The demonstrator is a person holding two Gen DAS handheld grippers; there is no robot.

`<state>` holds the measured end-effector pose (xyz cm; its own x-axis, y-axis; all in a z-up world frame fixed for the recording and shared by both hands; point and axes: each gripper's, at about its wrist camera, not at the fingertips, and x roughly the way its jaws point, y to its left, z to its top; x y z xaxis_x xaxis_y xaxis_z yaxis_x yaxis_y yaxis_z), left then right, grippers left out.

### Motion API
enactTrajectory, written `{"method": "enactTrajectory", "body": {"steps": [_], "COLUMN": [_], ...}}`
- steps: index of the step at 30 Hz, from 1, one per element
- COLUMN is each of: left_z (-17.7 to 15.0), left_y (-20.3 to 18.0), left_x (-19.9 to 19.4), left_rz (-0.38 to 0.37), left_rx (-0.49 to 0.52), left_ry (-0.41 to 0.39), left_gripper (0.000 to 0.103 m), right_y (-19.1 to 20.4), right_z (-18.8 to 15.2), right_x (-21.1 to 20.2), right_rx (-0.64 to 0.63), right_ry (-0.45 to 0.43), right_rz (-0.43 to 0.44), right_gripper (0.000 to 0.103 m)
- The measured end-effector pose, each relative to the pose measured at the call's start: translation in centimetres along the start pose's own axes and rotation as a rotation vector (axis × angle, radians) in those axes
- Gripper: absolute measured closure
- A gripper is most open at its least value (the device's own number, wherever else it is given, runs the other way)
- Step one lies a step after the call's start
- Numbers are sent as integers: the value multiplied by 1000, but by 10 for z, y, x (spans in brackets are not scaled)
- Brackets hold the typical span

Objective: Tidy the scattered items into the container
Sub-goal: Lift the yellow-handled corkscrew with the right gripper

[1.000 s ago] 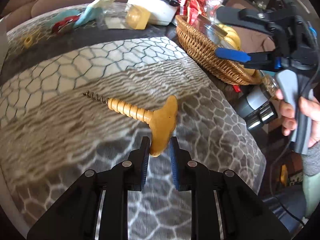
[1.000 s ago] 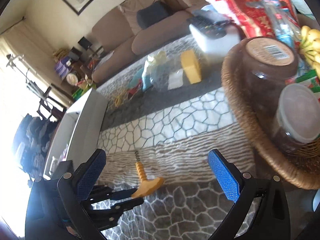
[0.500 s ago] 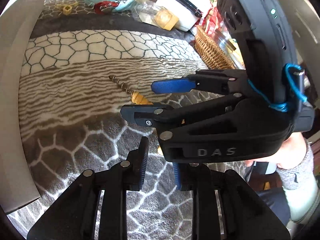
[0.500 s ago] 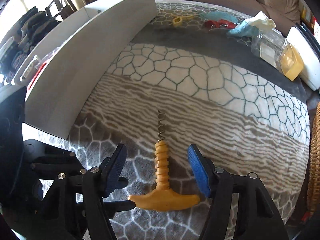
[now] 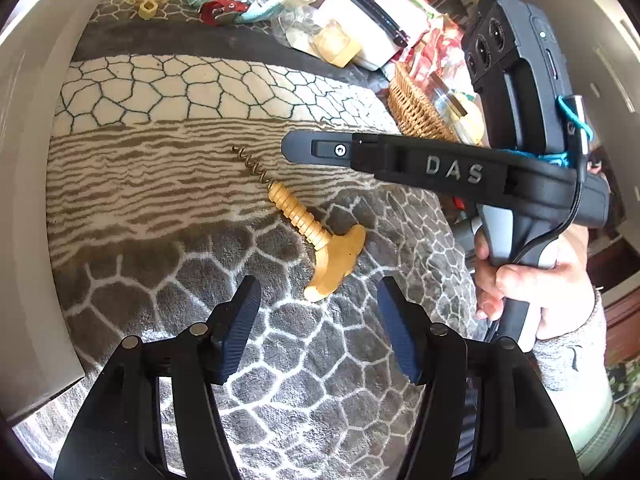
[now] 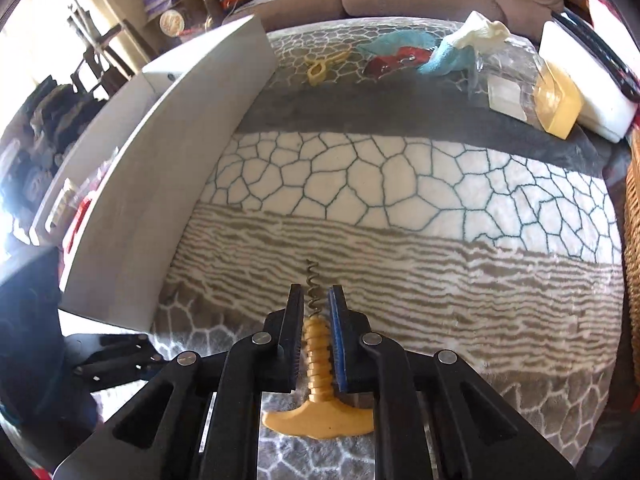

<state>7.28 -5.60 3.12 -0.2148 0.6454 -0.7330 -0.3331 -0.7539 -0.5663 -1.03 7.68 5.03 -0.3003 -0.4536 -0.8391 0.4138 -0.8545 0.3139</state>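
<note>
A yellow-handled corkscrew (image 5: 316,236) lies on the patterned blanket (image 5: 160,160). In the right wrist view my right gripper (image 6: 316,320) has its jaws closed against the ribbed shaft of the corkscrew (image 6: 318,368), the T-handle toward the camera and the metal spiral pointing away. In the left wrist view the right gripper (image 5: 304,148) hovers above the corkscrew, seen side-on. My left gripper (image 5: 320,320) is open and empty, just short of the T-handle. A white container wall (image 6: 168,184) stands along the left.
A wicker basket (image 5: 416,108) with jars and bananas sits at the right. At the far side lie a yellow clip (image 6: 320,66), a red item (image 6: 394,60), a blue cloth (image 6: 444,56), a clear bag with a yellow block (image 6: 556,100) and a white box (image 6: 592,92).
My right gripper has come down over the corkscrew and its jaws have closed onto the shaft. My left gripper has opened wide and drawn back from the handle.
</note>
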Motion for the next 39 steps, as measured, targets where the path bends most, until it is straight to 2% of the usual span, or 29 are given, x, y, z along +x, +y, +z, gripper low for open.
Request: {"method": "enactTrajectory", "body": {"steps": [2, 5, 12, 16, 18, 19, 22, 27, 30, 34, 39], "left_z": [0, 0, -6, -6, -7, -6, -4, 3, 8, 17, 38], "left_y": [-5, -12, -13, -10, -10, -10, -10, -19, -33, -45, -46], "left_x": [6, 9, 13, 15, 14, 14, 10, -9, -28, -59, -113], "left_rz": [2, 9, 22, 14, 4, -5, -42, -86, -83, -57, -78], "left_rx": [13, 29, 35, 15, 7, 5, -5, 16, 83, 149, 187], "left_ry": [12, 18, 46, 52, 52, 50, 34, -46, -131, -275, -482], "left_gripper": [45, 45, 45, 44, 42, 40, 39, 39, 39, 39, 39], "right_y": [-5, 8, 32, 40, 41, 39, 26, 10, 12, 27, 60], "right_z": [2, 0, -21, -23, -24, -23, -17, -5, 4, 19, 41], "right_x": [0, 5, 33, 37, 36, 35, 18, -34, -62, -93, -133], "right_rx": [33, -53, -205, -249, -260, -250, -150, -2, 15, 7, -49], "right_ry": [20, 57, 186, 189, 177, 163, 93, -94, -188, -299, -389], "right_rz": [19, -73, -149, -195, -208, -207, -126, 38, 77, 80, 97], "right_gripper": [89, 86, 84, 82, 85, 90, 90, 90, 90, 90, 90]}}
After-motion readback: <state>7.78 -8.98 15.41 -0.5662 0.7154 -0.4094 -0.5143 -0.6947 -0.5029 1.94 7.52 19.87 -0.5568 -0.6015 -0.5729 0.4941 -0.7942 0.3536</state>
